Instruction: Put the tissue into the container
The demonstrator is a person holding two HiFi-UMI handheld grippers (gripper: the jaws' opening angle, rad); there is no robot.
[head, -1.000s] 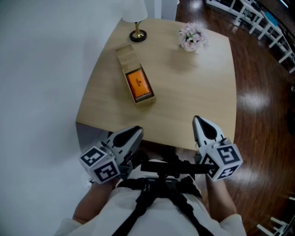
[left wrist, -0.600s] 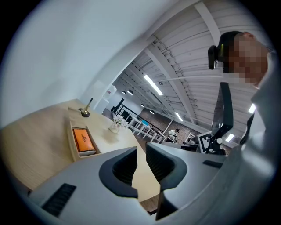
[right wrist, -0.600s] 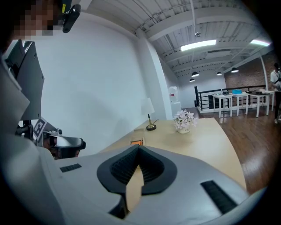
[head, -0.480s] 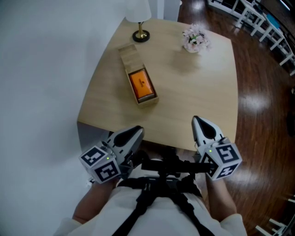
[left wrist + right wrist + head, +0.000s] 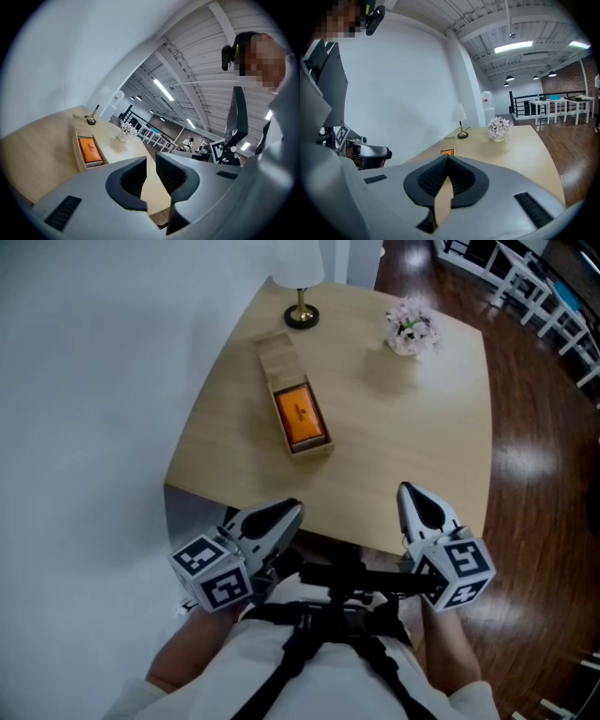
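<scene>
bright, even light; fisheye edges dark, warped

Light wooden table (image 5: 403,437), rounded corners. Lamp (image 5: 301,315), brass base and white shade, at the table's far left. Small pot of pale pink flowers (image 5: 412,331), far right on the table, well apart from the lamp. Dark polished wood floor (image 5: 539,484), right. White wall (image 5: 94,381), left. White railings (image 5: 525,287), far right.

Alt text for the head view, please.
Looking down on a wooden table with an open box holding an orange pack, a lamp base and flowers at the far edge. The left gripper and right gripper hover empty at the near edge.
</scene>
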